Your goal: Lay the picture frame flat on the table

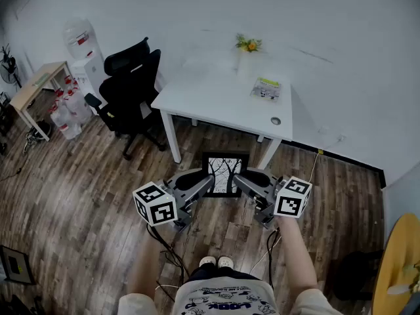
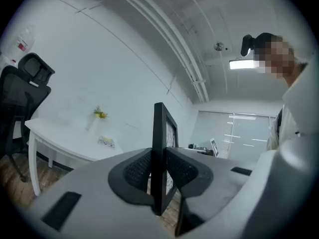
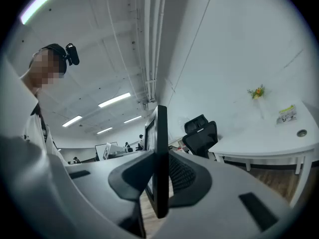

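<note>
Black picture frame (image 1: 225, 174) (white table (image 1: 216, 100))

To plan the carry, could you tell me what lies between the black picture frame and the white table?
In the head view, only bare wooden floor separates the black picture frame from the white table.

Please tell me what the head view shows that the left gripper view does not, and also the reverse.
Only the head view shows the marker cubes, the person's shoes and a wooden desk. Only the left gripper view shows the ceiling lamp and, close up, the pads of the left gripper pressed on both sides of the picture frame. Both show the picture frame in that gripper, the white table, the black office chair and the yellow flowers.
</note>
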The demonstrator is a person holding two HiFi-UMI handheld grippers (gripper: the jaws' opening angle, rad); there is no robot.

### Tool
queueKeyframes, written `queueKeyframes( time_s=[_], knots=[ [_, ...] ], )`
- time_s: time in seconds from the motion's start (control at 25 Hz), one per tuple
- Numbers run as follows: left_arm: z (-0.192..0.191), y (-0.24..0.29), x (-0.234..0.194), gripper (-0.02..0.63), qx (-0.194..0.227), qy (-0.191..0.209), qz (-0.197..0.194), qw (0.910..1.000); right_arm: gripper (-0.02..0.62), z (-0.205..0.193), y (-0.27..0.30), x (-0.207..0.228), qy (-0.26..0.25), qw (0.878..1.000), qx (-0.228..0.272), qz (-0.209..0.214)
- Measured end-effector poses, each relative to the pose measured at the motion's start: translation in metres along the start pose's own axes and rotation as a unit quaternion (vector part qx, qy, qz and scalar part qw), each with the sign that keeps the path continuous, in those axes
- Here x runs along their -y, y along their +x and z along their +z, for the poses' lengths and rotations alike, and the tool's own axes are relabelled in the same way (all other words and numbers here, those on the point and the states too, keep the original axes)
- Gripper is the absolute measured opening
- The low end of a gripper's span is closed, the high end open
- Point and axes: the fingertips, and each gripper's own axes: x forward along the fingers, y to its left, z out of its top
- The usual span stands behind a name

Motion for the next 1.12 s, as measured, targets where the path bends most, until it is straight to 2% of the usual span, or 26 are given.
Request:
queueKeyframes(
  time_s=[1.12],
  knots=[
    [0.0018, -0.0012, 0.0069, 0.091, 0.003, 0.004, 0.009, 0.9999, 0.095, 0.0015, -0.0028, -0.0048, -0.002, 1.000, -0.005, 0.000]
  ],
)
